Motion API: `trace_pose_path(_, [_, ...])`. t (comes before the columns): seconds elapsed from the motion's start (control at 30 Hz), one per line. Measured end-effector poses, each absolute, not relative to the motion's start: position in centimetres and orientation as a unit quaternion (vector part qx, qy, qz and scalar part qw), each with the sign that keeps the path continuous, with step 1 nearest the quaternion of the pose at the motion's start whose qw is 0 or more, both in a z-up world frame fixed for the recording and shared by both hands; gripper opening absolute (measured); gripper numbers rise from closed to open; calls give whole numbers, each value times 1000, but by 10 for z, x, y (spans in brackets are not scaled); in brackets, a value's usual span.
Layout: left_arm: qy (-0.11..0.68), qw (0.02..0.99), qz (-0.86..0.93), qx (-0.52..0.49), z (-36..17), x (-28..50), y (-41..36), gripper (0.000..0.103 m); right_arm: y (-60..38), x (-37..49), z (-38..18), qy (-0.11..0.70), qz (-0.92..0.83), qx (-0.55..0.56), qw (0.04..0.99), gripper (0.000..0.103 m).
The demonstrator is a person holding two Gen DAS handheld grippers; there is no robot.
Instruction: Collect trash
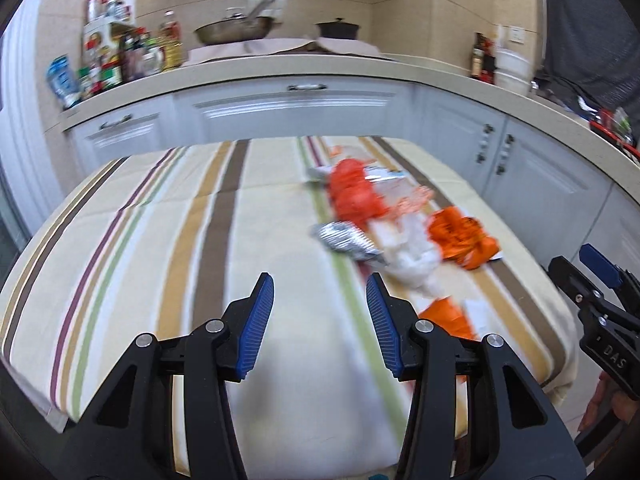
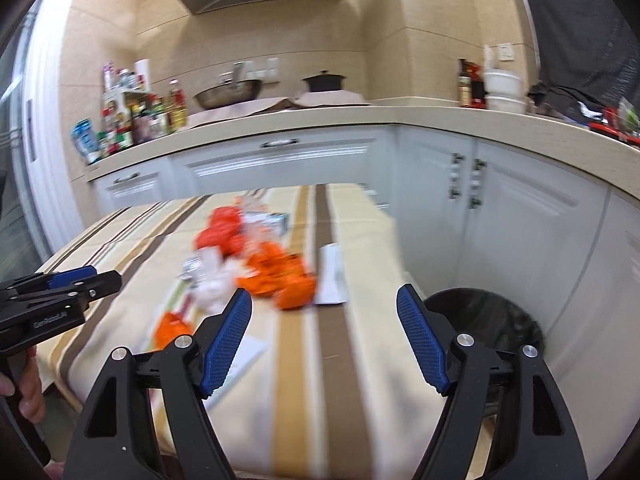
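A pile of trash lies on the striped tablecloth (image 1: 168, 240): a red-orange crumpled bag (image 1: 354, 194), an orange wrapper (image 1: 464, 242), a silver foil wrapper (image 1: 346, 240), white plastic (image 1: 416, 258) and a small orange scrap (image 1: 448, 316). My left gripper (image 1: 320, 292) is open and empty, above the table, near side of the pile. In the right wrist view the orange wrapper (image 2: 280, 276), red bag (image 2: 222, 232), a white paper slip (image 2: 332, 276) and another white paper (image 2: 244, 356) show. My right gripper (image 2: 324, 304) is open and empty above the table's near right part.
A dark round trash bin (image 2: 492, 320) stands on the floor right of the table. White kitchen cabinets (image 1: 296, 108) run behind, under a counter with bottles (image 1: 120, 60), a wok (image 1: 236, 30) and a pot (image 1: 338, 28). The right gripper shows at the right edge of the left wrist view (image 1: 600, 300).
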State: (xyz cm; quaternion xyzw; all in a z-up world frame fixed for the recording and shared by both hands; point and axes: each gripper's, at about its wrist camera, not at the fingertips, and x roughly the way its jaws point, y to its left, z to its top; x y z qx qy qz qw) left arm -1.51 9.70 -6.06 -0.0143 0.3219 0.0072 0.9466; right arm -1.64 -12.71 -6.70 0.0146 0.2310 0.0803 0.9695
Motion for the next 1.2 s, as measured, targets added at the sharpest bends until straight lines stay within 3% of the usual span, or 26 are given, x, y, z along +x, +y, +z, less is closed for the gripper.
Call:
trace_pose_path(0.27, [336, 940, 44, -39, -81, -38, 143, 52, -80, -32, -90, 249, 117, -12, 961, 73])
trace_pose_path(1.0, [346, 937, 31, -45, -95, -51, 133, 52, -69, -45, -114, 266, 115, -30, 957, 73])
trace_pose_path(1.2, [349, 936, 19, -38, -96, -52, 122, 52, -74, -35, -118, 260, 102, -33, 960, 65])
